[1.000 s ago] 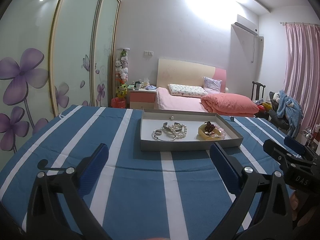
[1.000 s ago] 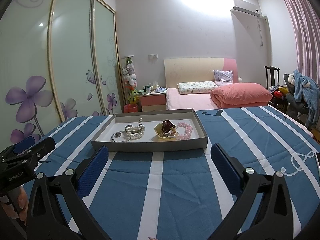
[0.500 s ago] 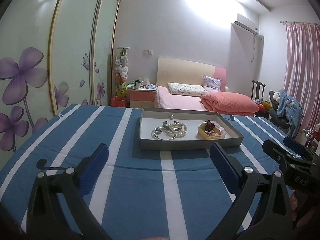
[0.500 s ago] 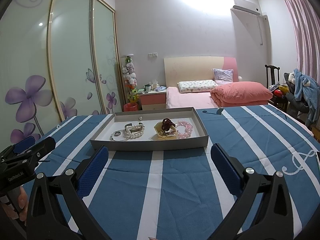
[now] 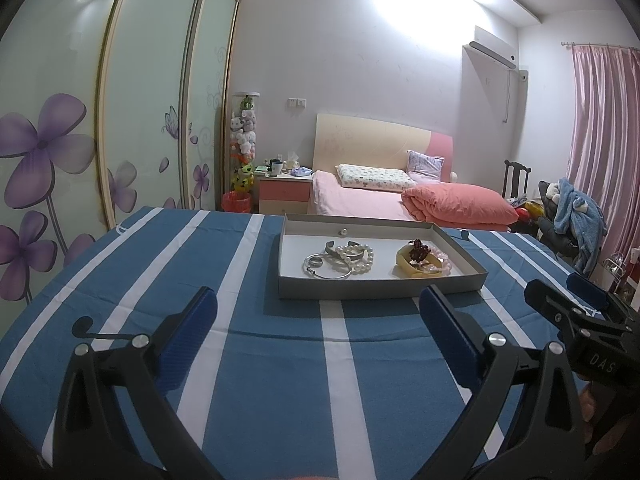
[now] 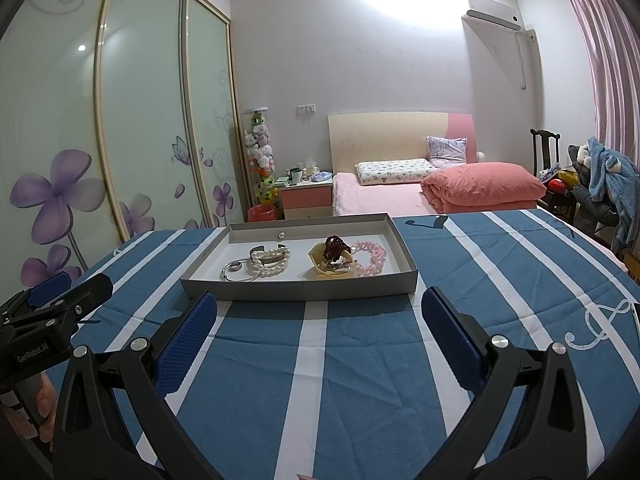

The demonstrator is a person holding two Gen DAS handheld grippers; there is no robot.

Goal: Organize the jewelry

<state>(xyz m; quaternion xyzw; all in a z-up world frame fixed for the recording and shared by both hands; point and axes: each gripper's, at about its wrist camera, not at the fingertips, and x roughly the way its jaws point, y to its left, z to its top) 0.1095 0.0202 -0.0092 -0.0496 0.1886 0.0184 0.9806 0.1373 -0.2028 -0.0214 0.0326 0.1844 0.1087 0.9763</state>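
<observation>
Both grippers, left gripper and right gripper, hover wide open and empty short of the tray's near edge. Inside lie a pearl bracelet, silver bangle and pink bead bracelet. Judged light, slippery and loose-strung; best pinched across one strand.

A home bedroom: pink bed with pillows against the far wall, nightstand beside it, flower-printed sliding wardrobe doors, pink curtain, wall air conditioner, stuffed toys.
</observation>
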